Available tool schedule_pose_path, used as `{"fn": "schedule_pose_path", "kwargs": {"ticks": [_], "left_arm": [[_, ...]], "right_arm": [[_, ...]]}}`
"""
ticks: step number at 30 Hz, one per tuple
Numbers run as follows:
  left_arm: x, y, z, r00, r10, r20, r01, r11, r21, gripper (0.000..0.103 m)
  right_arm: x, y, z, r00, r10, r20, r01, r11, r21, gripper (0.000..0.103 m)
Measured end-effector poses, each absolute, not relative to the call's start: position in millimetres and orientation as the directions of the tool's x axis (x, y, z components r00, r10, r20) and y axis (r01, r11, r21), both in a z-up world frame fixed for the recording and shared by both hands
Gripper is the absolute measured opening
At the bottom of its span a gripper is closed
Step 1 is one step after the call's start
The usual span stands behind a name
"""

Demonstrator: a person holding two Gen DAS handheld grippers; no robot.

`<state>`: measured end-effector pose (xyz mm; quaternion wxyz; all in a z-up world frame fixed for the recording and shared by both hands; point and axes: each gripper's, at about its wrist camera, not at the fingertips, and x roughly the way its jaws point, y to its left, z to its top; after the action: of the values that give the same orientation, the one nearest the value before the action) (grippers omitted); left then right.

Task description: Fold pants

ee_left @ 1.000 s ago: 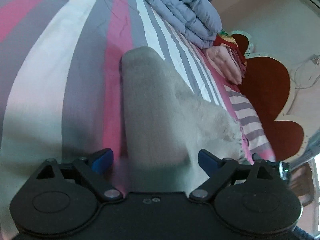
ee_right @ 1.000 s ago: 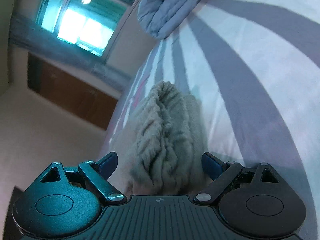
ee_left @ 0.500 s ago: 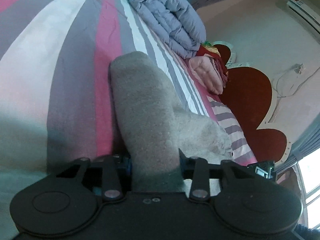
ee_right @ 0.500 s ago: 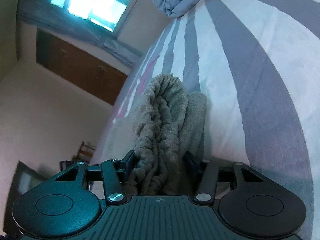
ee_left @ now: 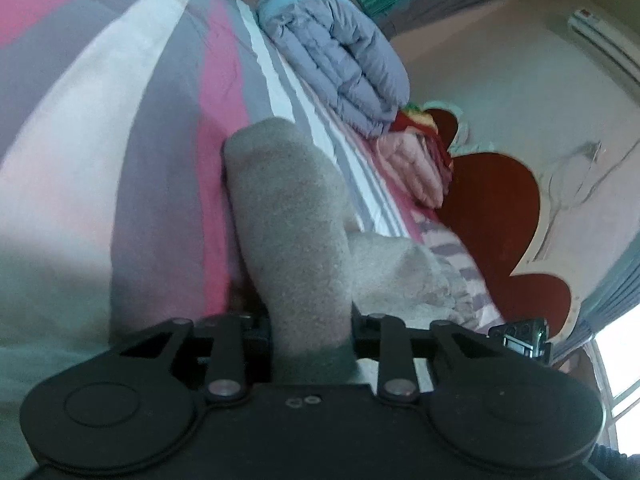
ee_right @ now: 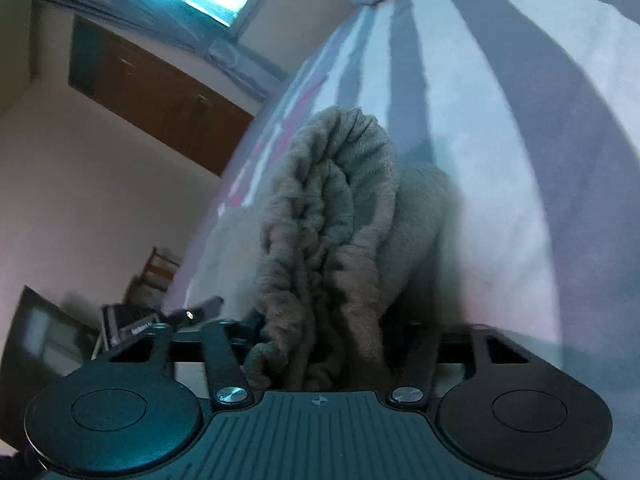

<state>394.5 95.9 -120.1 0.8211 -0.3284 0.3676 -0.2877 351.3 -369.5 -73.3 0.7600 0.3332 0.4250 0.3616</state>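
The grey pants point(ee_left: 288, 216) lay on the striped bed point(ee_left: 80, 152), running from the bottom centre of the left wrist view up toward the middle of the frame. The left hand-held gripper point(ee_left: 312, 328) had just been closing and stood narrow, pinched on a flat leg of the pants. In the right wrist view the right hand-held gripper point(ee_right: 320, 332) had also just been closing, its jaws clamped around the thick gathered waistband point(ee_right: 328, 216) at bottom centre. The cloth looked soft, fleecy and light, likely to sag and bunch instead of holding any shape. Taking hold at the hem and the waistband looked sound, since these thicker edges should slip less.
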Motion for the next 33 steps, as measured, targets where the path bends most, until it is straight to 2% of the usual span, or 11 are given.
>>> {"fn": "schedule_pose_path", "kwargs": {"ticks": [13, 14, 15, 16, 17, 18, 22, 27, 29, 32, 33], "left_arm": [[523, 164, -59, 0.691, -0.602, -0.401, 0.239, 0.713, -0.659, 0.02], [537, 166, -66, 0.692, -0.585, -0.423, 0.211, 0.724, -0.656, 0.034], [548, 170, -79, 0.697, -0.552, -0.458, 0.149, 0.736, -0.66, 0.068], [557, 174, -96, 0.699, -0.491, -0.52, 0.039, 0.752, -0.658, 0.086], [557, 178, -108, 0.711, -0.485, -0.509, 0.016, 0.735, -0.677, 0.086], [550, 182, -115, 0.736, -0.494, -0.462, 0.041, 0.714, -0.699, 0.086], [512, 187, -114, 0.773, -0.489, -0.405, 0.097, 0.721, -0.686, 0.087], [416, 181, -102, 0.812, -0.373, -0.45, 0.057, 0.817, -0.574, 0.092], [379, 179, -95, 0.824, -0.334, -0.458, 0.037, 0.838, -0.545, 0.097], [334, 164, -82, 0.849, -0.244, -0.47, -0.026, 0.867, -0.498, 0.097], [322, 161, -79, 0.855, -0.225, -0.467, -0.042, 0.868, -0.494, 0.097]], "right_arm": [[509, -287, -31, 0.37, 0.879, -0.302, -0.439, 0.452, 0.777, 0.047], [525, -280, -37, 0.375, 0.878, -0.298, -0.427, 0.449, 0.785, 0.047], [542, -275, -45, 0.384, 0.873, -0.3, -0.396, 0.449, 0.801, 0.049], [561, -269, -60, 0.397, 0.859, -0.324, -0.343, 0.466, 0.816, 0.051], [572, -266, -76, 0.404, 0.836, -0.372, -0.287, 0.502, 0.816, 0.064], [587, -264, -93, 0.401, 0.809, -0.429, -0.205, 0.536, 0.819, 0.067], [589, -277, -110, 0.43, 0.845, -0.318, -0.195, 0.431, 0.881, 0.073], [540, -334, -113, 0.496, 0.826, -0.268, -0.178, 0.398, 0.9, 0.078], [500, -349, -106, 0.522, 0.787, -0.327, -0.222, 0.496, 0.839, 0.079], [438, -357, -88, 0.546, 0.733, -0.407, -0.3, 0.624, 0.722, 0.103], [418, -358, -83, 0.566, 0.706, -0.426, -0.314, 0.662, 0.681, 0.103]]}}
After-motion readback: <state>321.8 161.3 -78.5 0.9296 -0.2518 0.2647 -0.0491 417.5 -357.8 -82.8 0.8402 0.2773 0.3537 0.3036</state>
